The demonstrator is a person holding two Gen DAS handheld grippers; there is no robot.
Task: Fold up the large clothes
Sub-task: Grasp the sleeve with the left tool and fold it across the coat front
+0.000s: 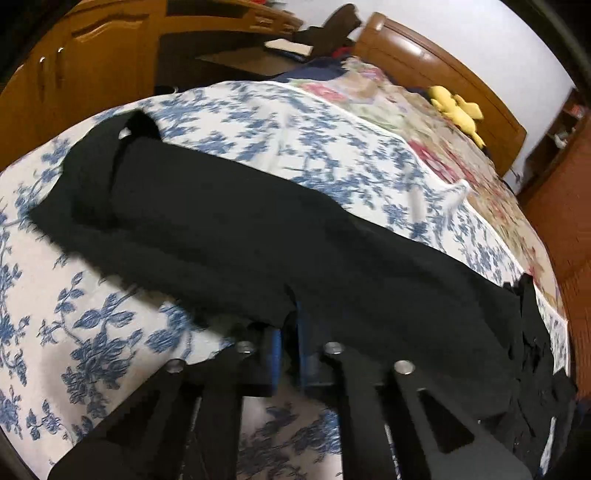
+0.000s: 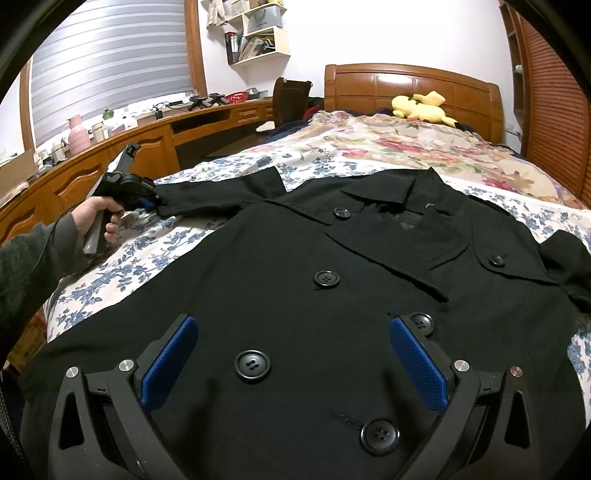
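We see a black double-breasted coat (image 2: 295,266) spread front-up on the bed (image 2: 369,147), collar toward the wooden headboard (image 2: 410,85) and hem toward the right wrist camera, so its long axis runs along the bed. Large black buttons (image 2: 252,365) stand in two columns down the front. We can read no label or writing on it; a small pale mark inside the collar is too small to tell.

One sleeve (image 2: 221,192) lies stretched out sideways across the blue-flowered bedsheet (image 2: 155,236). Our left gripper (image 2: 153,201), held in a hand (image 2: 101,218) with a dark grey cuff, has its fingers together, clamped on the end of that sleeve. In the left wrist view the sleeve (image 1: 229,229) runs away from the blue fingers (image 1: 279,354) across the sheet.

Our right gripper (image 2: 293,365) hovers over the coat's lower front, its blue-padded fingers wide apart with nothing between them but the cloth below.

Beyond the coat lie a floral quilt (image 2: 388,144) and a yellow plush toy (image 2: 421,105) by the headboard. A wooden bench (image 2: 147,129) runs along the window wall, with wall shelves (image 2: 258,33) above.
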